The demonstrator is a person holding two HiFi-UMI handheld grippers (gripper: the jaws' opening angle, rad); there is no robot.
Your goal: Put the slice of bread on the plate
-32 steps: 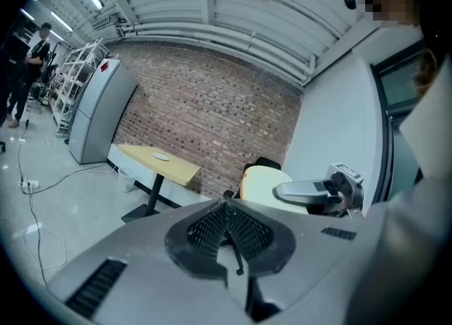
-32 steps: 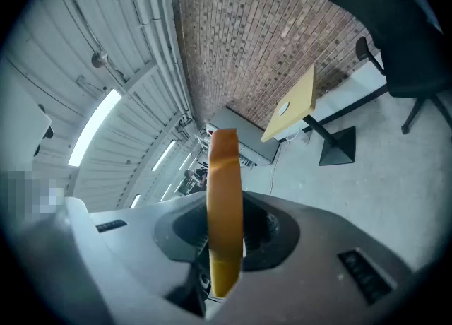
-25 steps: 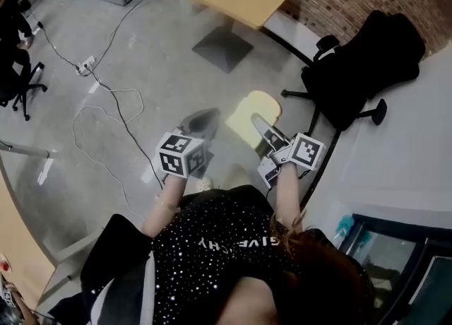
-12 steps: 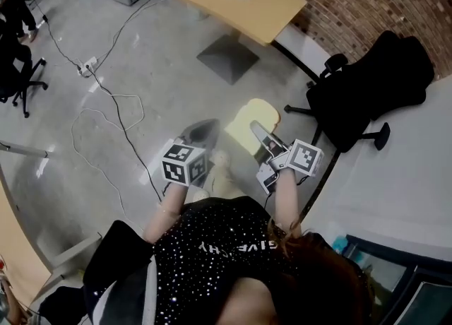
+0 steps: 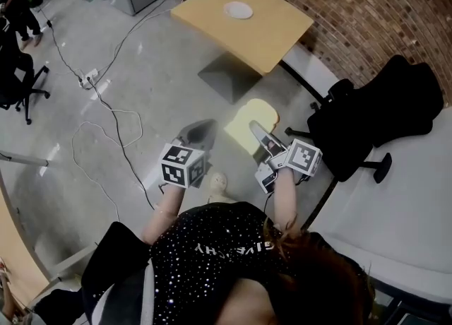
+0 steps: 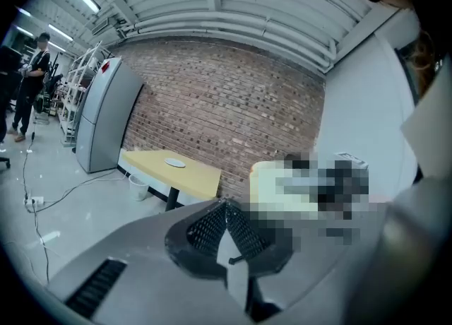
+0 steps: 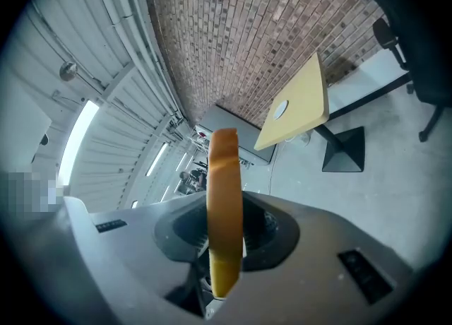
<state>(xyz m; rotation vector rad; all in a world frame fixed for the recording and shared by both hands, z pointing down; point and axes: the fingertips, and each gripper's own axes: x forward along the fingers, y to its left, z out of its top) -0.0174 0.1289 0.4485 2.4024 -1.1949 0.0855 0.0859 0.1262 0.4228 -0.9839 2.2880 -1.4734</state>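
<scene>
Two grippers reach out in front of you. Your right gripper [image 5: 257, 128] pinches the slice of bread [image 5: 246, 121], with its jaws only a little apart. Your left gripper [image 5: 203, 128] has its jaws together on nothing. The yellow table [image 5: 272, 32] looks closer than a second ago. The bread is pale yellow with a brown crust. It is still well apart from the white plate [image 5: 239, 10] on the table.

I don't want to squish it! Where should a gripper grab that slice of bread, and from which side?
Probably by one end, squeezing its two flat faces, coming in from the edge. The slice of bread is thin and wide, so only the faces give a hold. The right gripper holds it so, with most of the slice sticking out ahead.
</scene>
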